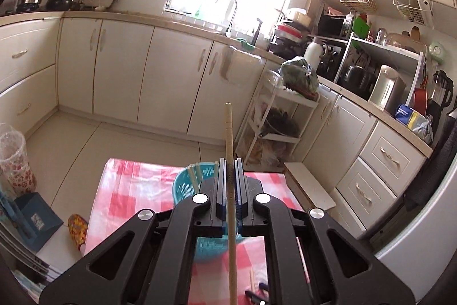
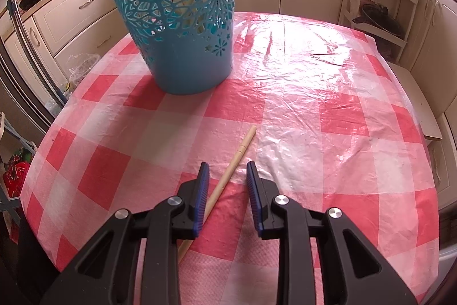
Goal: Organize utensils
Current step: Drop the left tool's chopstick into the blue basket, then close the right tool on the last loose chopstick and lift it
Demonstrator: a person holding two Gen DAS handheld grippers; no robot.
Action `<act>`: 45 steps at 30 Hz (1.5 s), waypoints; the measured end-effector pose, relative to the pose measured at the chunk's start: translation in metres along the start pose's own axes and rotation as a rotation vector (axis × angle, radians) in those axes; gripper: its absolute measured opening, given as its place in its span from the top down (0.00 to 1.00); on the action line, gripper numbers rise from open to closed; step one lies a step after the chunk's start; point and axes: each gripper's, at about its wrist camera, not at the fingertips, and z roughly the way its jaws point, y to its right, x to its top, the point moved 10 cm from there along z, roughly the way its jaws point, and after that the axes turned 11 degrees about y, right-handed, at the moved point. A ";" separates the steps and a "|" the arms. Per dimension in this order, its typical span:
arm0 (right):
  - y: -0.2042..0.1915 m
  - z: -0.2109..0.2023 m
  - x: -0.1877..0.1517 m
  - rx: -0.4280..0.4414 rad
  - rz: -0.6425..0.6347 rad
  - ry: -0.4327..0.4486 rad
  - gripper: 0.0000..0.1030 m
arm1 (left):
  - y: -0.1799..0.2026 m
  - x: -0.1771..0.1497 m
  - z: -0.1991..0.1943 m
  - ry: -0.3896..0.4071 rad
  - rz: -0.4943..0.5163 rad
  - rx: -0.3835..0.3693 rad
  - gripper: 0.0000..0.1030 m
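Below and ahead of both grippers, a table covered in a pink-and-white checked cloth (image 2: 314,93) is filling the scene. Ahead and to the left of the right gripper (image 2: 228,170), a teal cut-out basket (image 2: 177,19) is standing upright on that cloth; seen from the left wrist, the same basket (image 1: 182,185) is sitting just beyond and beneath the left gripper (image 1: 229,170), with pale chopsticks (image 1: 194,175) leaning inside it. The left gripper is clamping tight on one wooden chopstick (image 1: 228,130), which is running straight out past its blue pads and back under its body. The right gripper is holding its jaws partly apart, gripping nothing, while a second chopstick (image 2: 237,153) is lying on the cloth between the fingers, slanting away to the upper right and touching neither pad.
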 end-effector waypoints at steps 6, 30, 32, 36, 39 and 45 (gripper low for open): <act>0.000 0.000 0.000 0.012 0.009 0.000 0.72 | -0.004 0.021 0.059 0.078 -0.021 0.077 0.95; 0.005 0.002 0.001 0.112 0.132 -0.015 0.66 | -0.046 -0.013 0.009 0.165 0.148 0.320 0.14; 0.011 0.000 0.000 0.152 0.207 -0.022 0.66 | -0.064 -0.019 -0.014 0.184 0.151 0.373 0.09; 0.012 -0.002 0.000 0.153 0.221 -0.024 0.66 | -0.112 -0.062 -0.035 0.100 0.090 0.453 0.08; 0.002 -0.001 0.000 0.075 0.105 -0.019 0.66 | -0.147 -0.108 -0.032 -0.014 0.021 0.493 0.08; -0.019 -0.001 -0.005 0.043 -0.095 -0.033 0.88 | -0.167 -0.167 -0.017 -0.144 -0.043 0.480 0.08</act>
